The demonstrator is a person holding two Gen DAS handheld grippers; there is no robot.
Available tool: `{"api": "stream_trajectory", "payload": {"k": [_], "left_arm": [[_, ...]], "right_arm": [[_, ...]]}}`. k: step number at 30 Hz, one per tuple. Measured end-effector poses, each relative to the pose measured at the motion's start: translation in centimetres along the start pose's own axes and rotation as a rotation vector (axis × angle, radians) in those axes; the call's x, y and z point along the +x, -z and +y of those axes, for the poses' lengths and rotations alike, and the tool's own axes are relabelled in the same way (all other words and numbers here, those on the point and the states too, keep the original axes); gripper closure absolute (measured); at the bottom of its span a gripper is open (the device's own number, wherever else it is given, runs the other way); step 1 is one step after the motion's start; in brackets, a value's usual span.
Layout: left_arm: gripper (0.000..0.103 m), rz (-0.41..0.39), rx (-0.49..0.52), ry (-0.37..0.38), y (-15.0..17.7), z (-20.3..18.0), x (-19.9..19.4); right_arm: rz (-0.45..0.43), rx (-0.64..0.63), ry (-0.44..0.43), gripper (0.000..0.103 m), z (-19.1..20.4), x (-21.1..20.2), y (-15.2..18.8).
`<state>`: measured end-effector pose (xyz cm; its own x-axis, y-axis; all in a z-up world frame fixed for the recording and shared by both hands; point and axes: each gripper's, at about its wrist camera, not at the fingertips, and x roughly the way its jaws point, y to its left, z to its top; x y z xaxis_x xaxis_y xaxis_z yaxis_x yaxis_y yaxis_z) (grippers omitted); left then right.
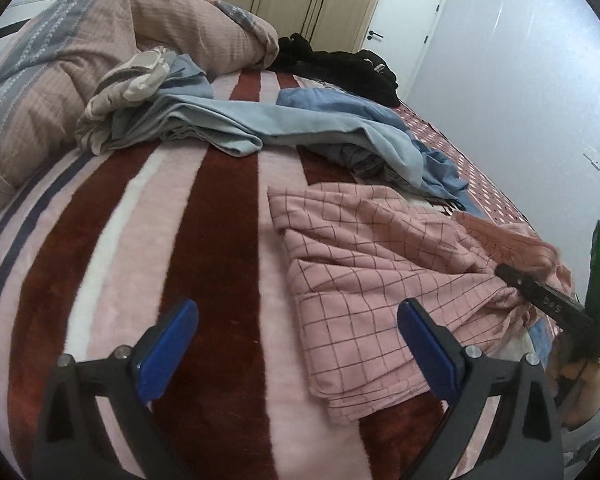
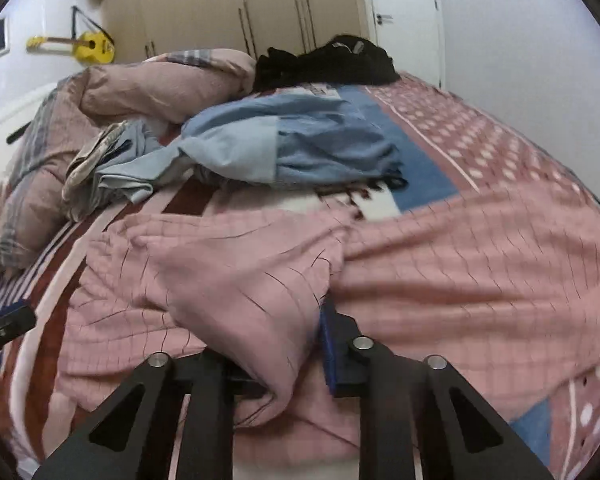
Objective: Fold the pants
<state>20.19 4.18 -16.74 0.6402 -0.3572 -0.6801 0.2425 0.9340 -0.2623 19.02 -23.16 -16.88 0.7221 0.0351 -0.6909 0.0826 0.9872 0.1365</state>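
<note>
Pink checked pants (image 1: 364, 280) lie on the striped blanket (image 1: 140, 264) at the right side of the bed. My left gripper (image 1: 300, 348) is open and empty, low over the blanket at the pants' near-left edge. My right gripper (image 2: 296, 356) is shut on a bunched fold of the pants (image 2: 236, 280), which drapes over its left finger and hides it. In the left wrist view the right gripper (image 1: 556, 300) shows at the far right, gripping the pants' right end.
A heap of blue and grey clothes (image 1: 268, 128) lies behind the pants. A pink duvet (image 1: 60, 72) is bunched at the back left, black clothes (image 1: 340, 64) at the back. A wardrobe, door and wall stand beyond the bed.
</note>
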Motion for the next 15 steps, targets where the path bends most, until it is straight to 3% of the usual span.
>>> {"api": "stream_trajectory", "payload": {"k": [3, 8, 12, 14, 15], "left_arm": [[0.004, 0.012, 0.003, 0.018, 0.2, -0.9, 0.5], [0.004, 0.023, 0.018, 0.029, 0.3, -2.1, 1.3], [0.004, 0.025, 0.014, 0.032, 0.0, -2.5, 1.7], [0.004, 0.025, 0.011, 0.035, -0.2, -2.5, 1.8], [0.004, 0.024, 0.01, 0.036, -0.3, -2.5, 1.9]], "right_arm": [[0.026, 0.052, -0.028, 0.09, -1.9, -1.1, 0.9], [0.025, 0.11, -0.009, 0.072, -4.8, -3.2, 2.9], [-0.08, 0.09, 0.085, 0.064, -5.4, -6.1, 2.1], [-0.141, 0.074, 0.079, 0.053, -5.5, -7.5, 0.9], [-0.152, 0.051, 0.047, 0.053, -5.2, -7.8, 0.1]]}}
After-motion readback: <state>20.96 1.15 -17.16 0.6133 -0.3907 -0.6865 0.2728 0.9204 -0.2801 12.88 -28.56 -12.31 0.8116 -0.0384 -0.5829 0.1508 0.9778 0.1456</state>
